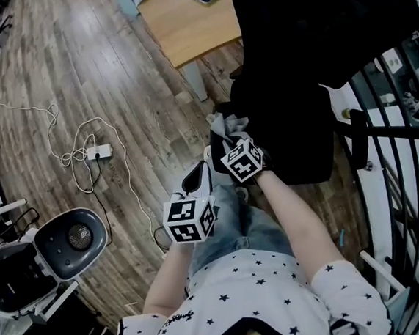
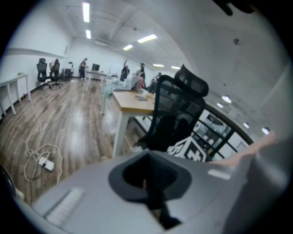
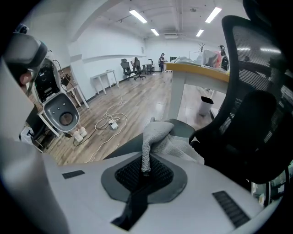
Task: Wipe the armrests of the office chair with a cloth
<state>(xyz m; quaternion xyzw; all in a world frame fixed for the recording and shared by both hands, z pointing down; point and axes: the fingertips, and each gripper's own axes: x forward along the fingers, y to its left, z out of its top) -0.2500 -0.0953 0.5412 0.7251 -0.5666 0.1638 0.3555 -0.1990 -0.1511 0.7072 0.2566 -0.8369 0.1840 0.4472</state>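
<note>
One grey cloth point(image 3: 158, 137) lies bunched on the near armrest point(image 3: 183, 127) of the office chair point(image 3: 256, 114). A corner of it is pinched in the clenched right tongs point(image 3: 145, 172), probably so it can be dragged along the pad. At 7 o'clock from them in the head view, the left tongs point(image 2: 147, 185) are closed on nothing, apparently held back to leave the wiping path free.

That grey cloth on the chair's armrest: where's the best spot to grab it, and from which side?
Best by the upright fold of the cloth, where the right gripper is shut on it. The rest lies spread on the armrest, offering no ridge to pinch. Come from the open floor side; the chair back crowds the other.
</note>
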